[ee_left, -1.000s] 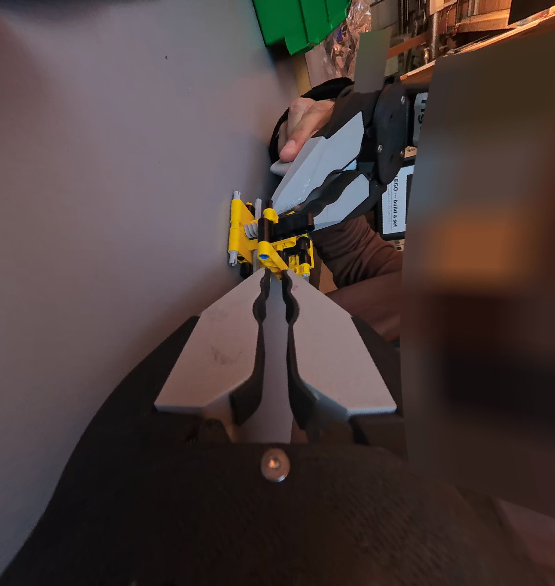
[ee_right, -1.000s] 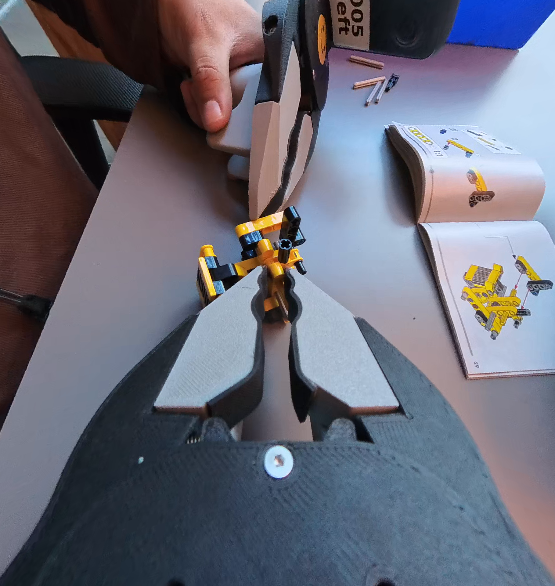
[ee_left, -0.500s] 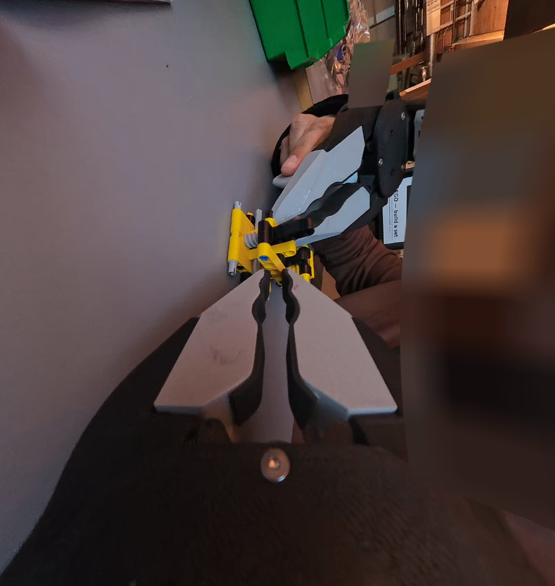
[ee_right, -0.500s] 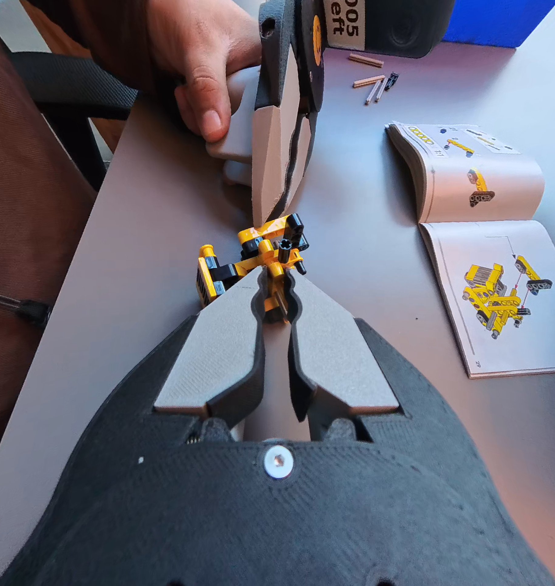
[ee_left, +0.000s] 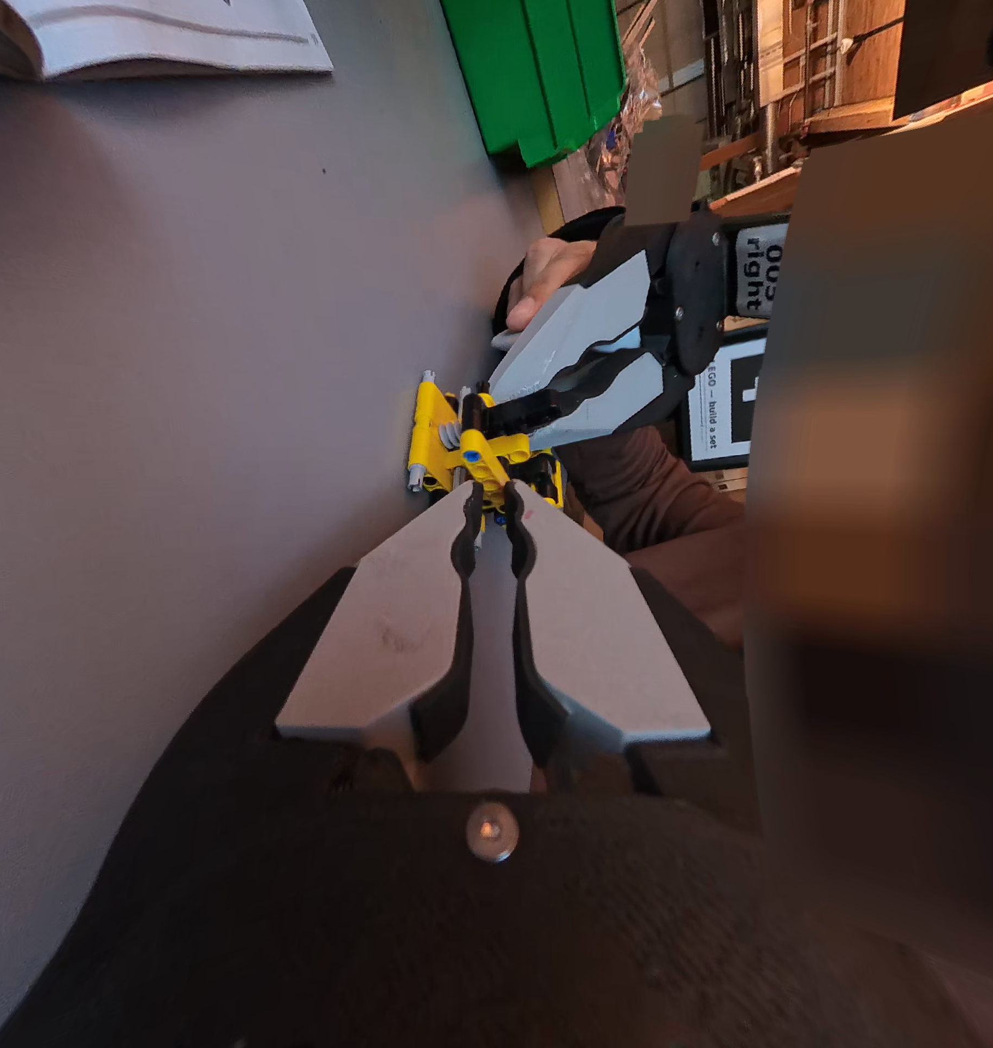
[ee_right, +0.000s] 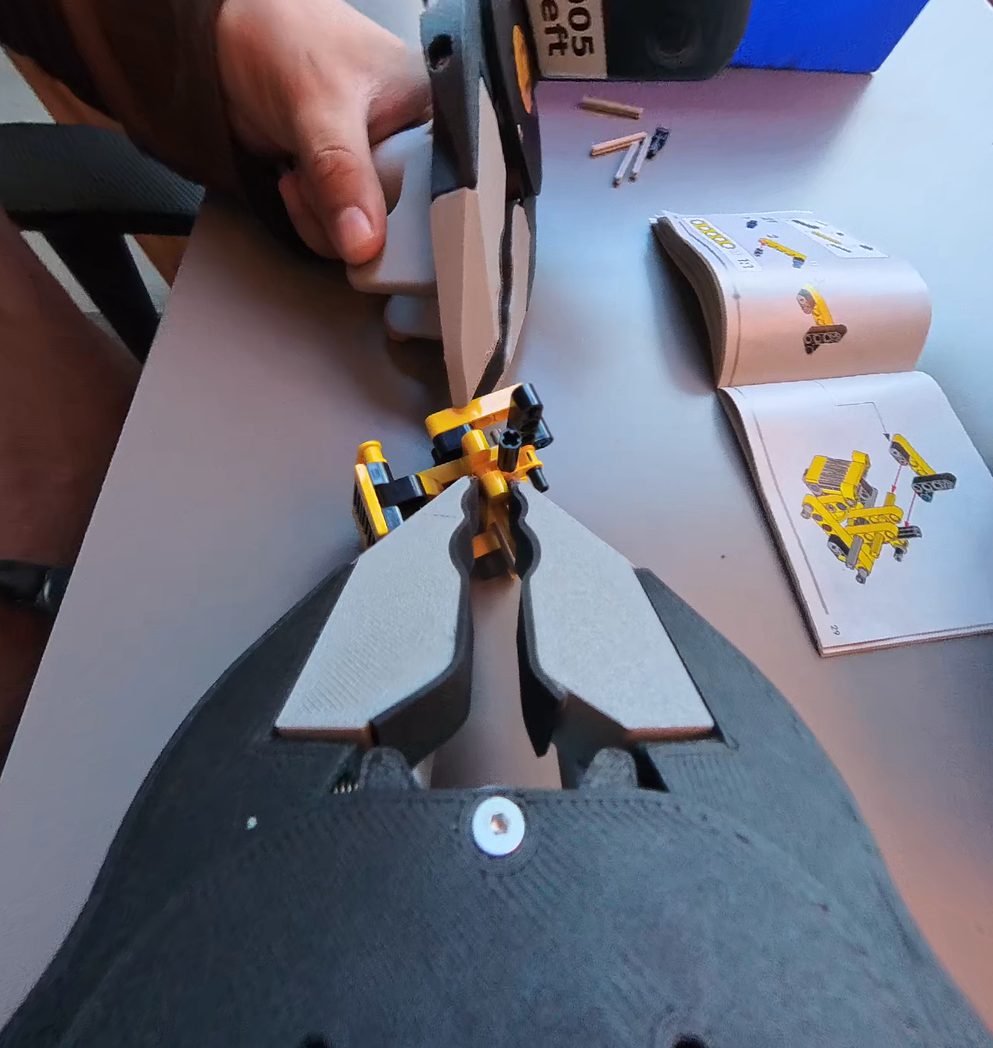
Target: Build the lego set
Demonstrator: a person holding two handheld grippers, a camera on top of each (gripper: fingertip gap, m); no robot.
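Left gripper (ee_right: 485, 391), gripped by a bare hand (ee_right: 307, 130), angled down from the far side onto the yellow-and-black lego model (ee_right: 460, 470) near the table's (ee_right: 199, 453) left edge; right gripper (ee_right: 493, 493) reaching in level from the near side. Open instruction booklet (ee_right: 879, 453) lying to the right, loose pins (ee_right: 624, 144) far behind, blue bin (ee_right: 823, 34) beyond, nothing between grippers and model. Left gripper nearly closed, pinching a yellow beam; right gripper narrowed to a slim gap, clamped on the model's yellow middle.
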